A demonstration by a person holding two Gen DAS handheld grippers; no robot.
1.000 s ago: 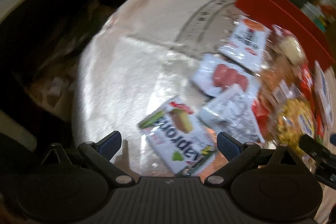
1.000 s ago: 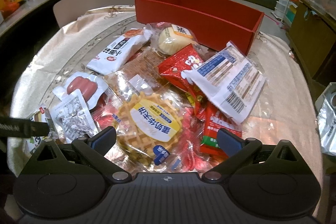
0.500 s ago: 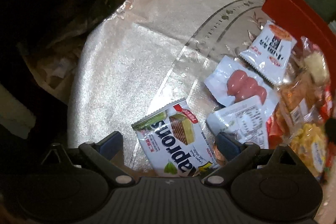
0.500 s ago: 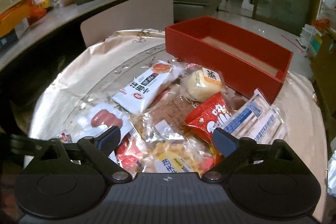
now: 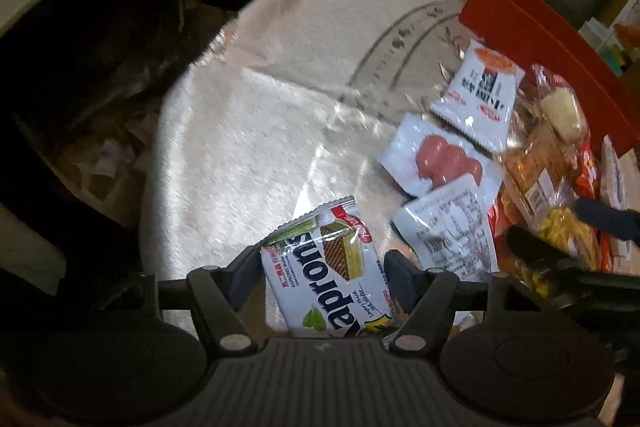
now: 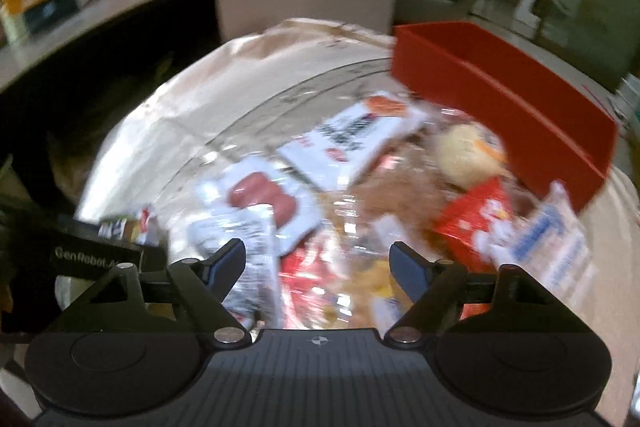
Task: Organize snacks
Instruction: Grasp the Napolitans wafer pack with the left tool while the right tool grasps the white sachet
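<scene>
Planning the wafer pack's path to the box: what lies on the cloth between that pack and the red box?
In the left wrist view, the sausage pack and a white sachet lie between the wafer pack and the red box.

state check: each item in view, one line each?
left gripper: jaws closing, wafer packet between them
wafer packet: flat on the cloth, sealed
right gripper: jaws closing above the snack pile, nothing gripped
red box: open-topped, no snacks visible inside
sausage packet: lying flat, sealed
</scene>
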